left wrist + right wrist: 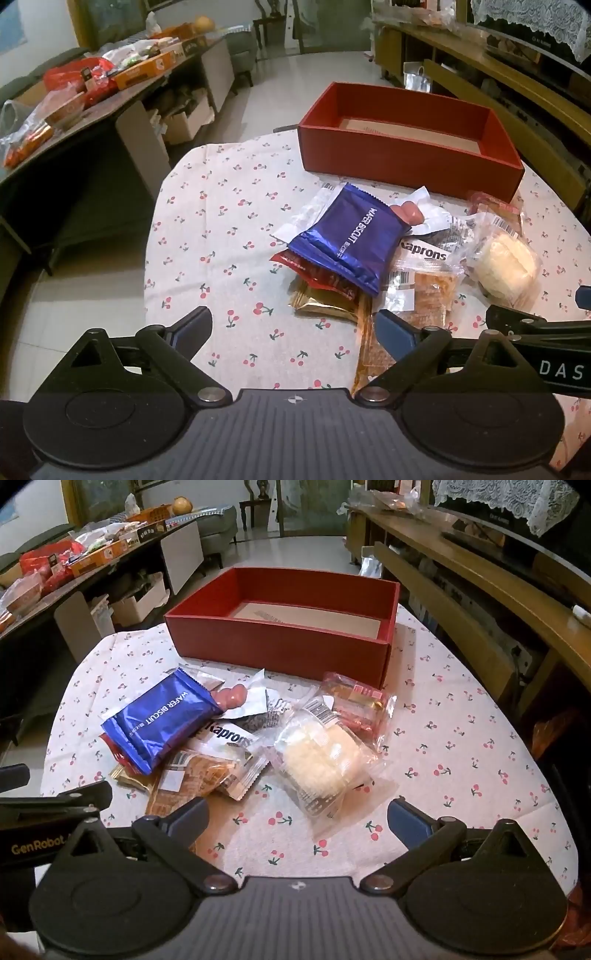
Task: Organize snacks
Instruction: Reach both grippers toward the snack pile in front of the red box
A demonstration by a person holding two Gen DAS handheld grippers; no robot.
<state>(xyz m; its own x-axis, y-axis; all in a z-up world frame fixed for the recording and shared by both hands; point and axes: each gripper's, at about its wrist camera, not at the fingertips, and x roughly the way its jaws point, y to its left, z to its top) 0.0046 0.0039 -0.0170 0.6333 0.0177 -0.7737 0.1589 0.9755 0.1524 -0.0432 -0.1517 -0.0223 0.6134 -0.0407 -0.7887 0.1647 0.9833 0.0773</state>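
**Both claws wide, snack pile waiting**

Left gripper [293,326] hangs over the near edge of the cherry-print tablecloth [207,229], jaws spread and nothing between them; right gripper [297,812] does likewise, released and empty. Nothing is packed yet: the red box [280,646] sits bare at the far edge, and the snacks lie heaped just in front of it. Blue wafer biscuit pack [349,240] tops the pile, with the clear-wrapped pale cake [321,757] at its right side. My read: this is the approach before a first pick. Next move calls for dropping one claw onto a top packet and closing across its crinkly wrapper. Only the right wrist view shows the pink-wrapped packet [364,705] clearly; the left wrist view shows more of the gold wrapper [321,301] under the pile.
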